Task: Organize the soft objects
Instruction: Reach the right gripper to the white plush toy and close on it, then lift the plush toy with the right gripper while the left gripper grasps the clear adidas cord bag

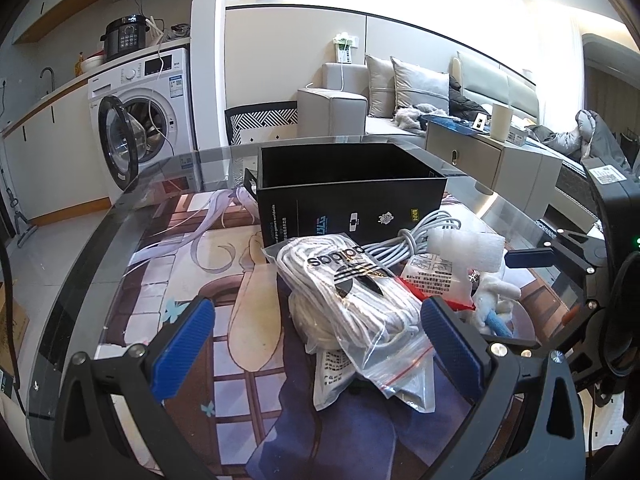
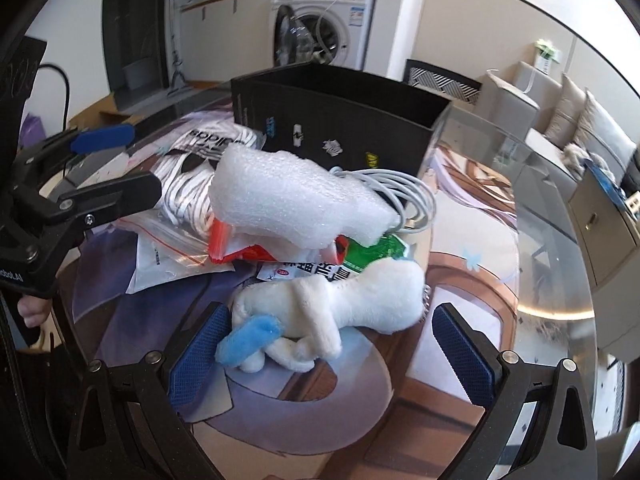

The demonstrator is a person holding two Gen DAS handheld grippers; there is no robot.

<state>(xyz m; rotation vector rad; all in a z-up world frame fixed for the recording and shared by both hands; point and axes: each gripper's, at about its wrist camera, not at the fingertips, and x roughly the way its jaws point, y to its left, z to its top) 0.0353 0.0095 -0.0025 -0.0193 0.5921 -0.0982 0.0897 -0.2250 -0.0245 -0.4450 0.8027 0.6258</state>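
Note:
A pile of soft things lies on the glass table in front of an open black box point(image 1: 344, 196) point(image 2: 340, 120). It holds a clear adidas bag of white laces point(image 1: 352, 300) point(image 2: 204, 160), a white foam wrap point(image 2: 288, 204) point(image 1: 468, 250), a grey coiled cable point(image 1: 404, 244) point(image 2: 404, 192), printed packets point(image 2: 312, 266) and a white plush toy with a blue part point(image 2: 332, 308) point(image 1: 494, 300). My left gripper point(image 1: 320, 344) is open, its fingers on either side of the adidas bag. My right gripper point(image 2: 332, 360) is open around the plush toy.
The table point(image 1: 120, 280) carries a printed anime mat under glass. A washing machine point(image 1: 148, 120) with its door open stands behind on the left. A grey sofa point(image 1: 400, 96) and a low cabinet point(image 1: 492, 160) stand behind on the right.

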